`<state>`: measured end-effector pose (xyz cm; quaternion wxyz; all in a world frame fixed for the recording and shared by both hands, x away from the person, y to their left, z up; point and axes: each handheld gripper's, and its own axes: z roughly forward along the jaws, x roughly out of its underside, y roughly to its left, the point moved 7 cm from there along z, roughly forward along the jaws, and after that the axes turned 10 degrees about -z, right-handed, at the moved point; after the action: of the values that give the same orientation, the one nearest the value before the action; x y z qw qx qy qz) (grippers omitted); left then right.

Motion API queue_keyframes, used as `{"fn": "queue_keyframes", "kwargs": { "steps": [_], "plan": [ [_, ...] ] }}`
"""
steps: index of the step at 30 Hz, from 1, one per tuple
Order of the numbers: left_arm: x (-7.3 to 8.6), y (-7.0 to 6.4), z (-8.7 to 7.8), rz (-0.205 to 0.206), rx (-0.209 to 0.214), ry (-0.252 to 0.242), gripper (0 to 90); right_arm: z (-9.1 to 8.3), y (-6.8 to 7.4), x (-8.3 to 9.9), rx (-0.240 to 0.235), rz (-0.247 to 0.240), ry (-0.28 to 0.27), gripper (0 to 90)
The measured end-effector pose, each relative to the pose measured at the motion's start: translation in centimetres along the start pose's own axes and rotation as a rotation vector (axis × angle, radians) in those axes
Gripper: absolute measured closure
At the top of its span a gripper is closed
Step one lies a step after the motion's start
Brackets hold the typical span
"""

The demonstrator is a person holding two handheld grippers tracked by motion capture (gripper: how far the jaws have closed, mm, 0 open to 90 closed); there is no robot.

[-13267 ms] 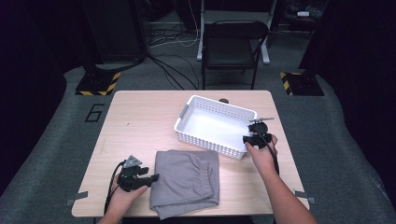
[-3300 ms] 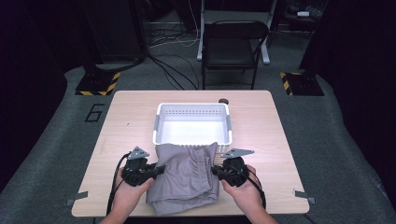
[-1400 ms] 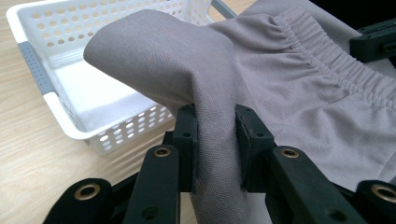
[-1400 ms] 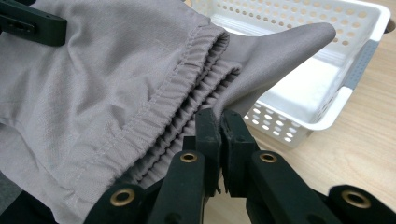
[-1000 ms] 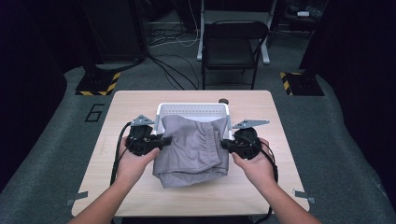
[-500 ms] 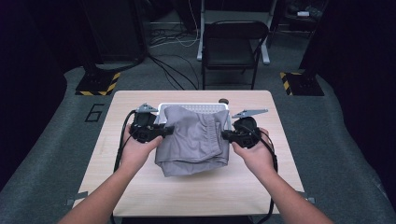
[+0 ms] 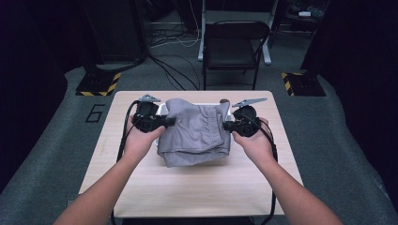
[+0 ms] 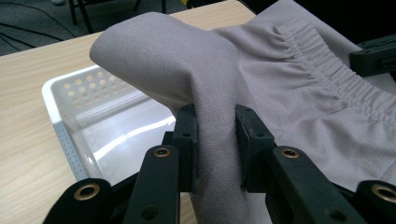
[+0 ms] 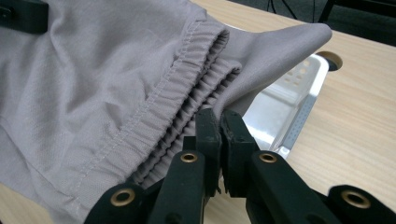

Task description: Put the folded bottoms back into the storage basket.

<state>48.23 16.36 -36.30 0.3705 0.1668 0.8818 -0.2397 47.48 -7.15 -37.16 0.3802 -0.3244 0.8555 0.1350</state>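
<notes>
My left claw and right claw each clamp a side of the folded grey shorts; white perforated basket just beneath them

A single digit "6" is marked on the grey floor, left of centre in the high view, beside the bench's far left corner. No other text, label or brand is legible in any view.
</notes>
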Motion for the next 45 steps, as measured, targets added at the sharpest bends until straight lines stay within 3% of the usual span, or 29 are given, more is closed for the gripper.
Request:
{"fn": "queue_keyframes", "kwargs": {
  "steps": [6,8,13,17,27,33,45],
  "plan": [
    [-0.9,0.4,0.4,-0.01,-0.005,-0.014,72.1,0.1,-0.8,-1.0,0.01,-0.011,-0.014,87.2],
    [-1.1,0.7,0.5,-0.005,-0.005,-0.011,72.1,0.3,-0.9,-1.4,0.012,0.01,-0.008,87.2],
    [-1.6,1.1,0.7,-0.014,-0.014,-0.014,72.0,1.0,-1.1,-1.8,0.015,0.008,-0.002,87.2],
    [-2.1,1.7,1.0,-0.04,-0.018,-0.022,72.1,1.6,-1.2,-2.2,0.017,0.005,0.007,87.2],
    [-2.5,3.0,1.8,-0.043,-0.025,-0.019,72.1,2.9,-1.8,-3.2,0.032,0.012,0.016,87.1],
    [-2.8,3.6,2.9,-0.061,-0.024,-0.024,72.0,3.7,-2.3,-3.9,0.047,-0.018,0.024,87.1],
    [-3.1,4.4,4.3,-0.073,-0.032,-0.013,72.0,5.0,-3.5,-4.0,0.066,0.006,0.026,87.1]
  ]
}}
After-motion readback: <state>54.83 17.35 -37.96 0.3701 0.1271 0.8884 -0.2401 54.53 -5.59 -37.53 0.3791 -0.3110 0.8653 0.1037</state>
